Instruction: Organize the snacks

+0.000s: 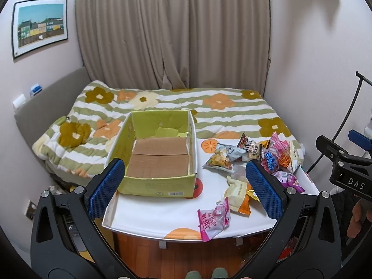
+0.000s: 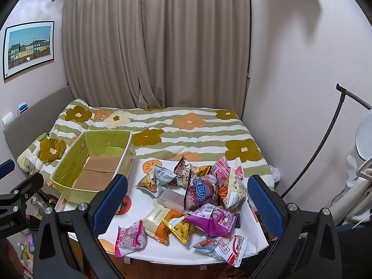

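An empty green cardboard box (image 1: 158,186) with a brown bottom stands on the left of a small white table (image 1: 162,218); it also shows in the right wrist view (image 2: 69,191). Several snack packets lie in a pile on the table's right side (image 2: 202,193), with a pink packet (image 1: 214,220) near the front edge. My left gripper (image 1: 183,186) is open and empty, held above the table's front. My right gripper (image 2: 188,207) is open and empty, held above the snack pile; its body shows at the right of the left wrist view (image 1: 346,169).
A bed with a flowered, striped quilt (image 1: 209,109) lies behind the table. Curtains (image 1: 172,32) hang at the back. A wooden floor (image 1: 186,255) lies below the table's front edge. A black stand (image 2: 325,144) leans at the right wall.
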Demonstrator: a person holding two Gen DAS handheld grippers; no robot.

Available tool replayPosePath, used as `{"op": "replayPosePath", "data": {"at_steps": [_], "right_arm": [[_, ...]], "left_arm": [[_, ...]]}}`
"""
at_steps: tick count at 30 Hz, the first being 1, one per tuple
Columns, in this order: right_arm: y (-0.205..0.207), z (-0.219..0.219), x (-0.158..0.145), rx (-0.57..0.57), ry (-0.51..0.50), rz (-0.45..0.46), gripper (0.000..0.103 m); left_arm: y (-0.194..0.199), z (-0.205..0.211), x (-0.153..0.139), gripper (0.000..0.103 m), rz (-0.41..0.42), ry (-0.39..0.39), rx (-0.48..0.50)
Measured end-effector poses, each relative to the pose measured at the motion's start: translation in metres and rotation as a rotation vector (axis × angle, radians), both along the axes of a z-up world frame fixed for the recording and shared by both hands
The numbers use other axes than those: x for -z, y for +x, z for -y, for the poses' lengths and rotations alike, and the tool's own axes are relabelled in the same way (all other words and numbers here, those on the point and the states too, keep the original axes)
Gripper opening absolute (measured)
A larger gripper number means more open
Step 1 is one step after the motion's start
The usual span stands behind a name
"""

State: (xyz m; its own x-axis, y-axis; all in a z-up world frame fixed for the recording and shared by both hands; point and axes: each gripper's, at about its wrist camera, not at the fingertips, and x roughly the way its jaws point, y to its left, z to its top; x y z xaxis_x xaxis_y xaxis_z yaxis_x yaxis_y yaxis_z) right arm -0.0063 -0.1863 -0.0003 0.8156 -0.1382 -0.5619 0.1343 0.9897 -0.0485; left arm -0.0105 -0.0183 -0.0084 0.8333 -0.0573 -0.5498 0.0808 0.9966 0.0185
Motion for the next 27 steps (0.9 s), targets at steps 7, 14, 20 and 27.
{"op": "replayPosePath", "data": {"at_steps": [7,14,20,27], "right_arm": [[0.0006,0.0009,0.0000,0.001,-0.001,-0.002,0.103],[-0.0002,0.0011,-0.0008,0.002,0.001,-0.002,0.103],[0.0006,0.0015,-0.0007,0.003,0.000,-0.003,0.103],[0.0004,0.0009,-0.0006,0.001,0.000,-0.003,0.103]], "left_arm": [[0.0001,0.0016,0.0011,0.103,-0.004,-0.001,0.002],[0.0016,0.0031,0.0011,0.103,-0.006,-0.001,0.002],[0.0017,0.0037,0.0011,0.103,-0.009,-0.001,0.004],[0.0071,0.0095,0.0028,0.103,-0.018,0.000,0.006]]}}
